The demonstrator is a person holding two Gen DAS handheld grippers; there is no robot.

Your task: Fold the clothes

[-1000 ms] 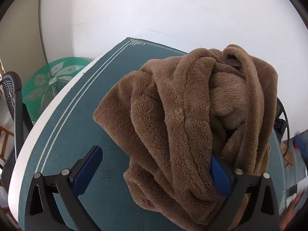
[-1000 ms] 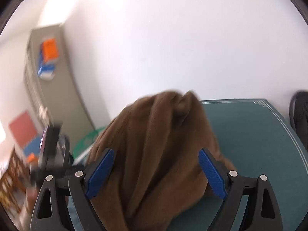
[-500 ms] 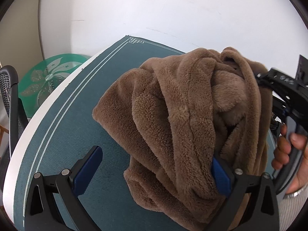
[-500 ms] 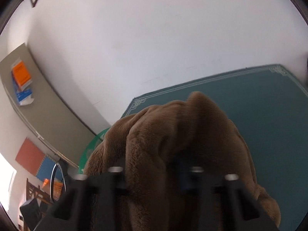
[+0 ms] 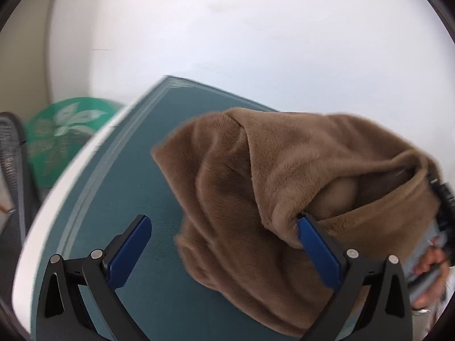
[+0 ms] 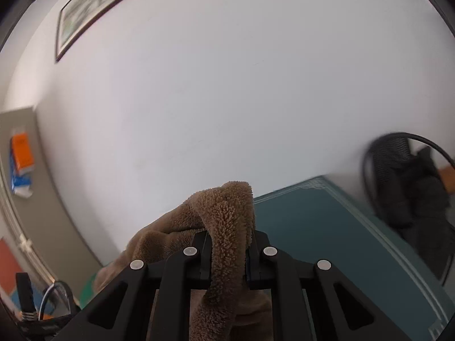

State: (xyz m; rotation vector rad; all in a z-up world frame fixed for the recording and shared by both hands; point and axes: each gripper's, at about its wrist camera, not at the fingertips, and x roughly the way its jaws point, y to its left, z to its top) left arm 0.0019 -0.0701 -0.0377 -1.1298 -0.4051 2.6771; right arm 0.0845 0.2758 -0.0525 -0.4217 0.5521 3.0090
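Teal table, right tongs now clamped on brown fleece

No text, label, brand or number can be read in either view. The framed picture on the wall and the orange and blue boxes are too blurred.

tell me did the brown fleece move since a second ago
Yes. The brown fleece now stretches rightward, away from the table's far corner, pinched in the right gripper.
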